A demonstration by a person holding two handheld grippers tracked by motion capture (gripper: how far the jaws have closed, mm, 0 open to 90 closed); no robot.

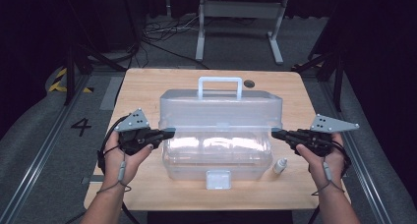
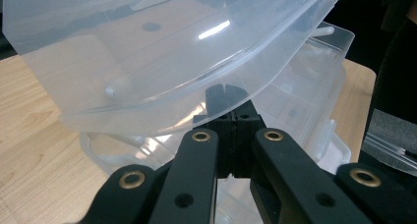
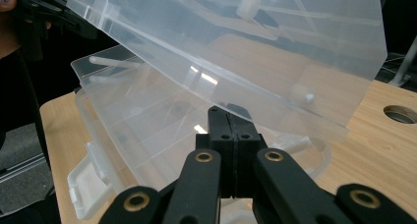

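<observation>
A clear plastic case stands mid-table with its lid raised off the base. The lid's white handle points to the far side and a front latch hangs toward me. My left gripper is shut, its tips touching under the lid's left edge. My right gripper is shut too, its tips under the right edge. In the left gripper view the shut tips sit beneath the tilted lid. The right gripper view shows the same: tips under the lid, compartmented base below.
A small white dropper bottle stands on the wooden table just right of the case's front corner. A round hole lies in the tabletop at the far side. Cables and a white frame are on the floor beyond.
</observation>
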